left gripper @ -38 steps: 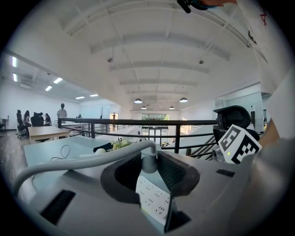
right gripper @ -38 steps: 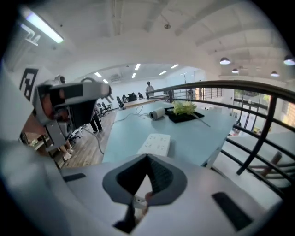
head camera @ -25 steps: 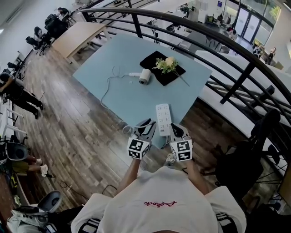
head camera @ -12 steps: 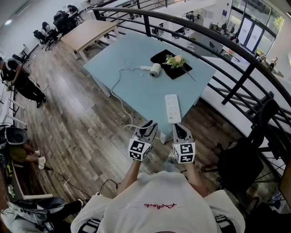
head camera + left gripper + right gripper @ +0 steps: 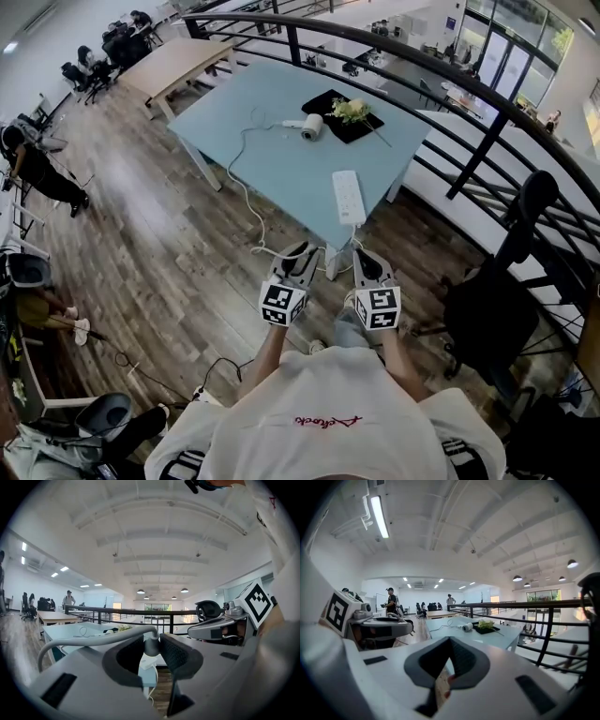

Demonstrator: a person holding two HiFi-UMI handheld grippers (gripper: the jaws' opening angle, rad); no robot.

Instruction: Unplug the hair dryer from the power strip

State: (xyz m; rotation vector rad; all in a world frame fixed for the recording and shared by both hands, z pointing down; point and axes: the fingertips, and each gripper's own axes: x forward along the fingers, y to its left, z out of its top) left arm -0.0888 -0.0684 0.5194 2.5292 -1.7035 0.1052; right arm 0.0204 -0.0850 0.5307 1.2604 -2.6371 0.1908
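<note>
The white hair dryer lies at the far side of the light-blue table, next to a black mat. Its white cord snakes across the top and drops over the near edge. The white power strip lies at the table's near edge. Both grippers hover side by side over the floor, short of the table. My left gripper is open and holds nothing; the power strip shows through its gap. My right gripper has its tips together. The hair dryer appears far ahead of it.
A black mat with flowers sits beside the dryer. A curved black railing runs behind and right of the table. A black office chair stands to my right. More cable lies on the wooden floor, and people sit far left.
In the head view the table and power strip have drawn further away from both grippers. The grippers keep side by side with their jaws unchanged.
</note>
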